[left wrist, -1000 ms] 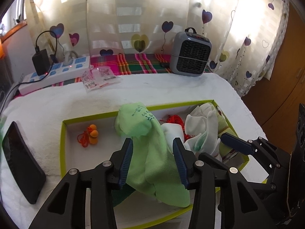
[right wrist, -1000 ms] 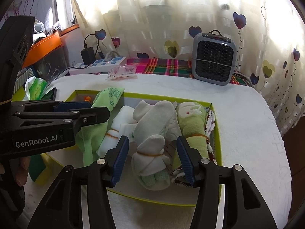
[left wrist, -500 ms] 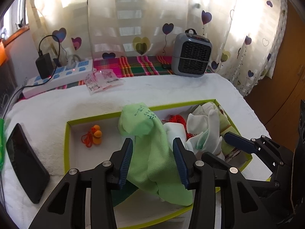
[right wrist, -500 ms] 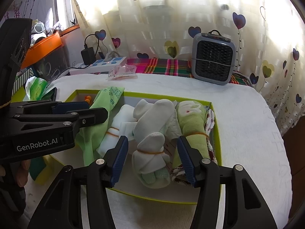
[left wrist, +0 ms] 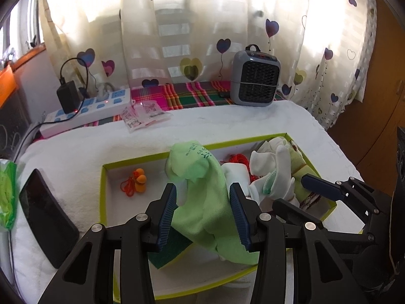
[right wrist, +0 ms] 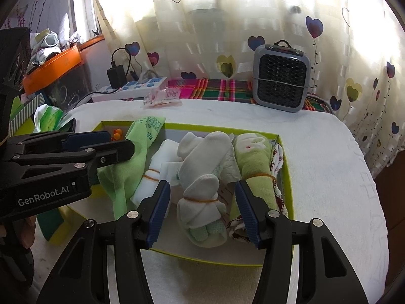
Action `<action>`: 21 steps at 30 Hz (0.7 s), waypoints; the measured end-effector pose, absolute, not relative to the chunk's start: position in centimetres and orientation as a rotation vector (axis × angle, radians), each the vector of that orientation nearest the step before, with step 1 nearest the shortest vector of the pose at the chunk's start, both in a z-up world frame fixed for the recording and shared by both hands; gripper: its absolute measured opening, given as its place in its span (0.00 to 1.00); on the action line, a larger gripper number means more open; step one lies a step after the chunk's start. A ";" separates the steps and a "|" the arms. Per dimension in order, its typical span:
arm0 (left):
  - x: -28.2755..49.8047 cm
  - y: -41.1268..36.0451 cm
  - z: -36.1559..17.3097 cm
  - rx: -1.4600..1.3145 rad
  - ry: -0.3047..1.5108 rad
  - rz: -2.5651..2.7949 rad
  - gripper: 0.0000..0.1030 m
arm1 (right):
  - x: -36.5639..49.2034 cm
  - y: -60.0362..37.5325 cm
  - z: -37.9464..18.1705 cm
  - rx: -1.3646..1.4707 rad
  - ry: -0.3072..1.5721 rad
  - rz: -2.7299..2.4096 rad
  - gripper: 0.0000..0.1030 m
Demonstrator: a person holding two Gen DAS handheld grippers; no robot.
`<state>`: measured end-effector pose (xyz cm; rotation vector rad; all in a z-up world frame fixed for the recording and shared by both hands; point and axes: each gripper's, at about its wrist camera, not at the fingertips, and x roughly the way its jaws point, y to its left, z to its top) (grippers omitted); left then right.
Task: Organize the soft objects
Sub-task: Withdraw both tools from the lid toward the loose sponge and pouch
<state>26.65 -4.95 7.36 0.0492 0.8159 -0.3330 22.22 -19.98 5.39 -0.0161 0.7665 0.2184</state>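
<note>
A shallow box with a lime-green rim [left wrist: 131, 161] [right wrist: 287, 177] lies on the white towel-covered table. A light green cloth [left wrist: 205, 192] [right wrist: 131, 157] drapes loosely over the box's near edge. My left gripper [left wrist: 202, 212] is open, its blue pads on either side of that cloth, not closed on it. In the box lie a white banded roll [right wrist: 152, 174], a white sock bundle [right wrist: 202, 172] and a green banded roll [right wrist: 255, 162]. My right gripper [right wrist: 202, 207] is open around the near end of the sock bundle.
A small orange toy on a red string [left wrist: 138, 179] lies in the box's left part. A black phone [left wrist: 48, 215] lies left of the box. A grey heater [left wrist: 255, 76], a power strip [left wrist: 86, 111] and a plastic packet [left wrist: 144, 114] stand behind.
Both grippers have drawn back a little from the box, still open. The cloths have not moved.
</note>
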 end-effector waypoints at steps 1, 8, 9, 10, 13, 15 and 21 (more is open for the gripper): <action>26.4 -4.7 7.5 0.048 0.811 -0.328 0.41 | 22.1 -19.9 5.4 -0.016 0.766 0.218 0.53; 24.6 -3.3 8.2 0.033 0.792 -0.323 0.44 | 20.9 -19.4 5.8 -0.006 0.757 0.224 0.57; 24.2 -3.0 8.2 0.029 0.793 -0.322 0.44 | 20.6 -19.3 5.9 -0.005 0.755 0.227 0.58; 23.9 -2.8 8.2 0.029 0.792 -0.318 0.44 | 20.4 -19.1 6.0 -0.005 0.753 0.230 0.58; 22.9 -2.1 8.2 0.032 0.787 -0.308 0.44 | 19.7 -18.7 6.4 -0.007 0.742 0.236 0.58; 22.2 -1.8 8.2 0.037 0.782 -0.302 0.45 | 19.2 -18.4 6.6 -0.006 0.734 0.244 0.58; 20.7 -0.7 8.0 0.027 0.786 -0.290 0.45 | 18.1 -17.2 6.8 -0.013 0.726 0.270 0.58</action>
